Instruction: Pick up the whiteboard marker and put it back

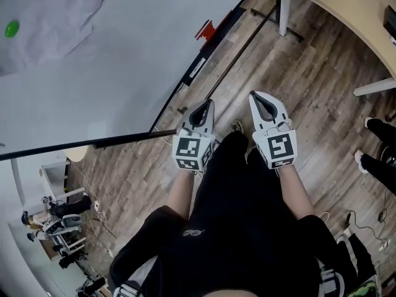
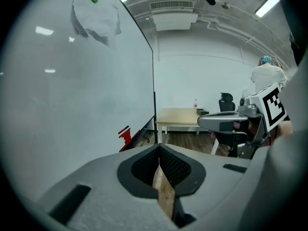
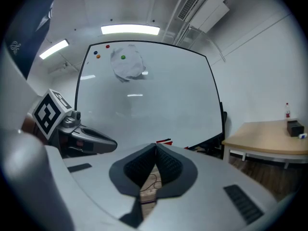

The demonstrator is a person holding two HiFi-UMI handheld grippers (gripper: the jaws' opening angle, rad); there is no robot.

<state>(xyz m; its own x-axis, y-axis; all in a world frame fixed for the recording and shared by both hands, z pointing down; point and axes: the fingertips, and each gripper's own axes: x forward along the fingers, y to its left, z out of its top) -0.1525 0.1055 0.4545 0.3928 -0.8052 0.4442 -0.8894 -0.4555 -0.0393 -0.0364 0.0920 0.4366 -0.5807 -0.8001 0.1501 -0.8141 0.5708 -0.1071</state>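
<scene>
Head view looking down: a big whiteboard (image 1: 93, 73) fills the upper left above a wood floor (image 1: 309, 73), with a pale table (image 1: 346, 11) at the top right. The person holds both tongs out side by side, near the board's lower corner. The left tongs (image 1: 208, 104) and right tongs (image 1: 255, 96) are both clenched, pads pressed together on nothing. A crumpled white sheet (image 1: 55, 17) hangs on the board under a green magnet (image 1: 11, 28). A small red thing (image 1: 205, 28) sits on the board's bottom rail, well apart from both tongs. It might be the whiteboard marker, honestly can't tell.
</scene>
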